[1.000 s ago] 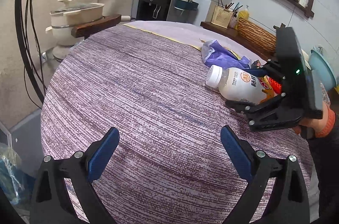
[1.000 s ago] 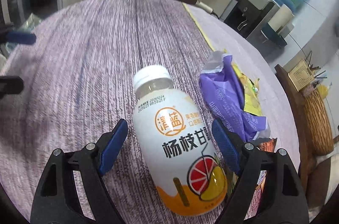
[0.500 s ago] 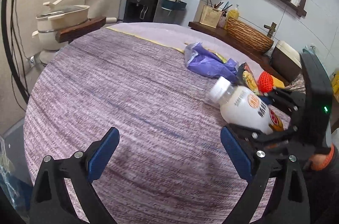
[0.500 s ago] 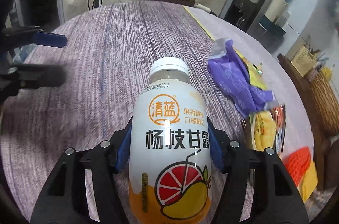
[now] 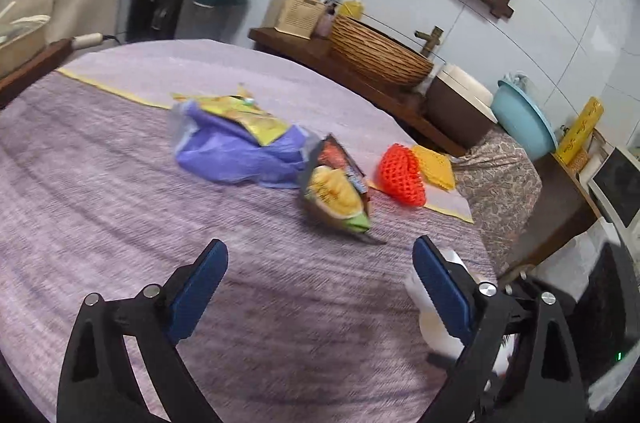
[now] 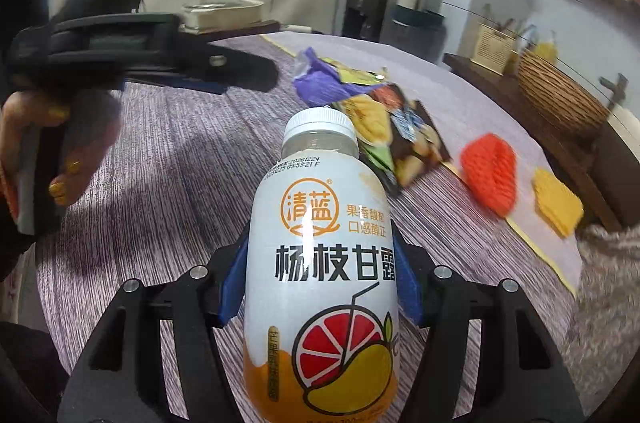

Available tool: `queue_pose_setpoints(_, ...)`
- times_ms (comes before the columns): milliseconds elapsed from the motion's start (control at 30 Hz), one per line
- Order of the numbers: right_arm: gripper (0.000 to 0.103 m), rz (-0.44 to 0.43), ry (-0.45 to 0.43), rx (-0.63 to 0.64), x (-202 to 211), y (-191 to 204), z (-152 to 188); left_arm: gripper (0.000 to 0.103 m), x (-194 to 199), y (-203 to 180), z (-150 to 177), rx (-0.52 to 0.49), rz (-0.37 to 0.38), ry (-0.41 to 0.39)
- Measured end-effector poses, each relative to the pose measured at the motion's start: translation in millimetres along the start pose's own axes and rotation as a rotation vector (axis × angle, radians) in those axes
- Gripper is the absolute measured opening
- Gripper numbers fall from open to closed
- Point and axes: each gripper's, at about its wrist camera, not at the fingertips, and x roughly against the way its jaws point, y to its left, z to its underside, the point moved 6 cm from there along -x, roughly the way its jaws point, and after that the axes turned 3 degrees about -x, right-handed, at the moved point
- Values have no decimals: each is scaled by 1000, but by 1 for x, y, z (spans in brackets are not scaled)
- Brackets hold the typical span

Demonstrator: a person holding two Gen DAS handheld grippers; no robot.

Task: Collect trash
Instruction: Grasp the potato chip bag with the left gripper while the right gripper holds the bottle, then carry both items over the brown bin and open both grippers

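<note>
Between right gripper (image 6: 320, 287) pads, bottle (image 6: 320, 283) now clamped and lifted off table (image 5: 120, 207); a second ago it lay there. Left gripper (image 5: 320, 287) jaws closing slightly, spread wide, empty; we swing toward snack bag (image 5: 336, 187) next.

- Your left gripper (image 5: 320, 287): black plastic frame, blue padded fingers (image 5: 198, 289), silver screws.
- Your right gripper (image 6: 320, 279): same black-and-blue build.
- Your left hand (image 6: 48, 147): yellow-painted nails.

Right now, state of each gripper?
Left gripper: open, nothing between its pads, jaws just closed slightly.
Right gripper: closed on the drink bottle, lifted off the table.
</note>
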Motion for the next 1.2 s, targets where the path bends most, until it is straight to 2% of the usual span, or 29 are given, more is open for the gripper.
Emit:
queue_pose_setpoints(100, 62, 13, -12, -42, 11, -12, 12, 87, -32, -5, -8, 13, 7, 29)
queue_pose_setpoints(200, 62, 26, -22, -87, 20, -22, 24, 85, -50, -3, -12, 7, -23, 25)
queue_pose_setpoints(300, 62, 32, -26, -120, 27, -30, 35, 84, -64, -5, -13, 15, 13, 38)
queue_pose_setpoints(433, 62, 38, -37, -152, 35, -36, 49, 62, -77, -8, -11, 34, 17, 66)
queue_pose_setpoints(500, 62, 42, -45, -168, 40, -39, 53, 43, -80, -9, -10, 29, 6, 69)
queue_pose_setpoints(533, 62, 42, -50, -178, 42, -40, 56, 29, -82, -10, -8, 22, -6, 74)
queue_pose_setpoints(567, 62, 42, -55, -191, 44, -42, 58, 22, -81, -10, -7, 23, -8, 75)
queue_pose_setpoints(633, 62, 47, -60, -211, 47, -46, 63, 16, -77, -12, -4, 35, 1, 58)
queue_pose_setpoints(833, 62, 58, -76, -268, 56, -57, 77, 6, -57, -32, 2, -27, -5, 3)
queue_pose_setpoints(933, 62, 68, -97, -293, 66, -61, 85, 5, -40, -51, 7, -87, -19, -30)
queue_pose_setpoints(1200, 62, 120, -152, -403, 97, -84, 115, 5, 9, -105, 36, -154, 44, -97)
